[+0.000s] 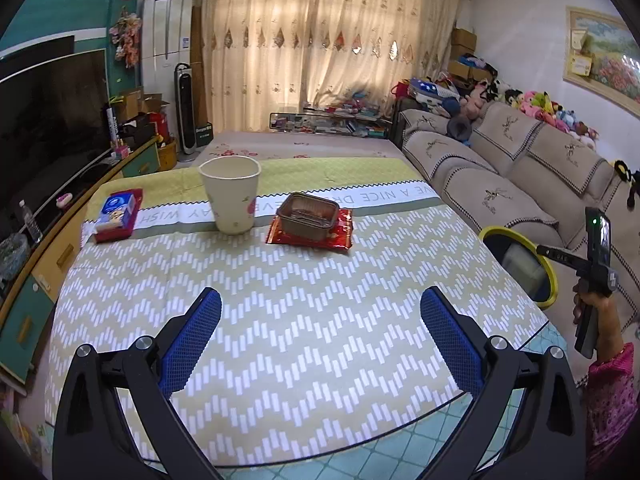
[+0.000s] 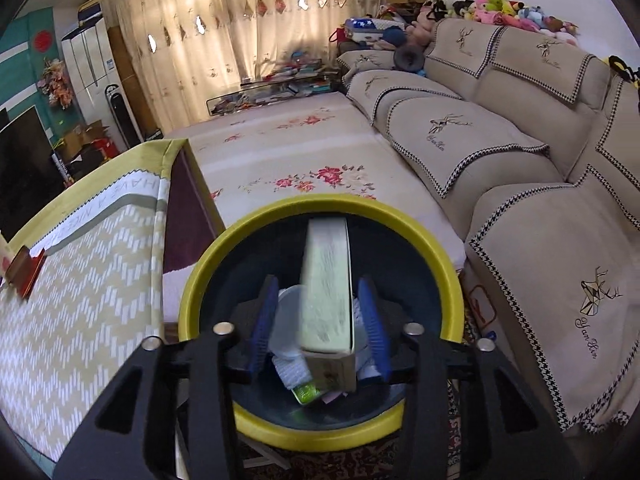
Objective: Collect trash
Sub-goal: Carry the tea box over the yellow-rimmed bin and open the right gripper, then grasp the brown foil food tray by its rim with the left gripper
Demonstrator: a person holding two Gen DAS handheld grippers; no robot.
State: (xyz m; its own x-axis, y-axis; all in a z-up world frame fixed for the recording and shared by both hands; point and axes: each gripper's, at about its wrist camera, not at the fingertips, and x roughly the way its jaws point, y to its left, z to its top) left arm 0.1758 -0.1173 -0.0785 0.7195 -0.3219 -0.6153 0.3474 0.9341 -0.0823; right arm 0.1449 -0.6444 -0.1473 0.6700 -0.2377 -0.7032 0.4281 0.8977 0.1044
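Observation:
My left gripper (image 1: 320, 336) is open and empty above the near part of the table (image 1: 304, 280). Farther back on the cloth stand a paper cup (image 1: 229, 196), a brown plastic tray (image 1: 307, 216) on a red wrapper (image 1: 344, 236), and a tissue pack (image 1: 116, 216). My right gripper (image 2: 319, 282) points down into the yellow-rimmed bin (image 2: 320, 204) beside the table. A pale green carton (image 2: 326, 288), blurred, hangs upright between its blue fingers (image 2: 264, 320). A gap shows on its left side, so the pads do not press it. White scraps (image 2: 286, 320) and a green packet (image 2: 306, 394) lie in the bin.
The bin (image 1: 516, 236) stands off the table's right edge, with a hand (image 1: 588, 304) on the right gripper's handle above it. A beige sofa (image 2: 520, 160) runs along the right. A TV (image 1: 48, 120) and cabinet line the left. A floral mat (image 2: 280, 152) lies beyond.

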